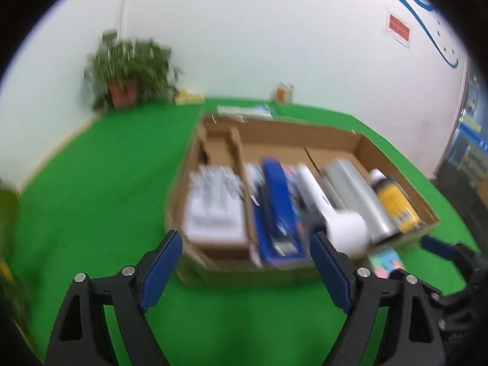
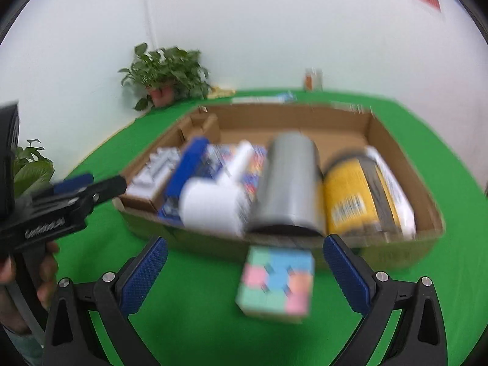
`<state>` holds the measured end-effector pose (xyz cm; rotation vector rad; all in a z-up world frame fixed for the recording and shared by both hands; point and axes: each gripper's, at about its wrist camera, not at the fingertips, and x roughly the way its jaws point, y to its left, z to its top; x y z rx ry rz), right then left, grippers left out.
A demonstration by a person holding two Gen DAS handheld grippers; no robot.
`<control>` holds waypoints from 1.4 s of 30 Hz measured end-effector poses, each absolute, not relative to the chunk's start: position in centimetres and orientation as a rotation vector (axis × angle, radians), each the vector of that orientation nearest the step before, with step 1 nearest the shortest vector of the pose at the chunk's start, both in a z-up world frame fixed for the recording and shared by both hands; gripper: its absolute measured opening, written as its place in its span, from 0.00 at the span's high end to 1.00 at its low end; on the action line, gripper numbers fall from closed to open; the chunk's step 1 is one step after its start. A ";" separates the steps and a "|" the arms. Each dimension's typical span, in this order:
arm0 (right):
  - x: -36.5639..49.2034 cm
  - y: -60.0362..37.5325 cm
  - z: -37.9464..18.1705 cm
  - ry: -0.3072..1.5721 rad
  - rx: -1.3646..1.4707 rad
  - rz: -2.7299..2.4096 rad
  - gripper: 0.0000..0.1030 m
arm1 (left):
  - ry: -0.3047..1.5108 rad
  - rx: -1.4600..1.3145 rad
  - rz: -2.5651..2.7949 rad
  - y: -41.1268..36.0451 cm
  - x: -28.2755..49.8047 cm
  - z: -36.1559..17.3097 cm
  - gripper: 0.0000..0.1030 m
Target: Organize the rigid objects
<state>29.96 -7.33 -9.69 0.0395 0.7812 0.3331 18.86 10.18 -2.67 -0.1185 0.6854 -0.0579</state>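
A shallow cardboard box (image 1: 332, 135) (image 2: 393, 140) lies on the green table. It holds a white packet (image 1: 213, 210), a blue box (image 1: 279, 201) (image 2: 189, 164), a white bottle (image 1: 332, 213) (image 2: 213, 201), a silver cylinder (image 1: 357, 189) (image 2: 289, 180) and a yellow bottle (image 1: 396, 201) (image 2: 350, 195). A pastel cube (image 2: 277, 283) (image 1: 385, 262) sits on the table in front of the box. My left gripper (image 1: 247, 268) is open, before the box's near wall. My right gripper (image 2: 245, 277) is open, with the cube between its fingers, apart from both.
A potted plant (image 1: 125, 73) (image 2: 166, 73) stands at the table's far left corner by the white wall. A small jar (image 1: 285, 91) (image 2: 312, 79) and flat packets (image 1: 244, 111) lie behind the box. The left gripper shows in the right wrist view (image 2: 73, 192).
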 end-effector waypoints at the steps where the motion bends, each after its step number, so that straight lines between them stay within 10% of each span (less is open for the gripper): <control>1: 29.9 -8.4 -10.5 0.820 0.059 0.340 0.00 | 0.702 -0.146 -0.068 9.9 18.5 -3.2 0.17; 8: 30.7 -10.6 -15.3 0.942 0.160 0.377 0.01 | 0.769 -0.200 -0.078 7.6 15.5 -5.2 0.17; 13: 32.3 -9.8 -17.8 0.992 0.152 0.382 0.36 | 0.856 -0.281 -0.154 7.1 14.4 -5.8 0.17; 28: 19.0 -10.5 -18.1 1.030 0.216 0.540 0.38 | 1.199 -0.567 -0.607 2.2 11.9 -11.3 0.19; 42: 19.0 -8.9 -16.5 1.012 0.241 0.603 0.42 | 1.123 -0.595 -0.539 3.1 11.5 -9.2 0.34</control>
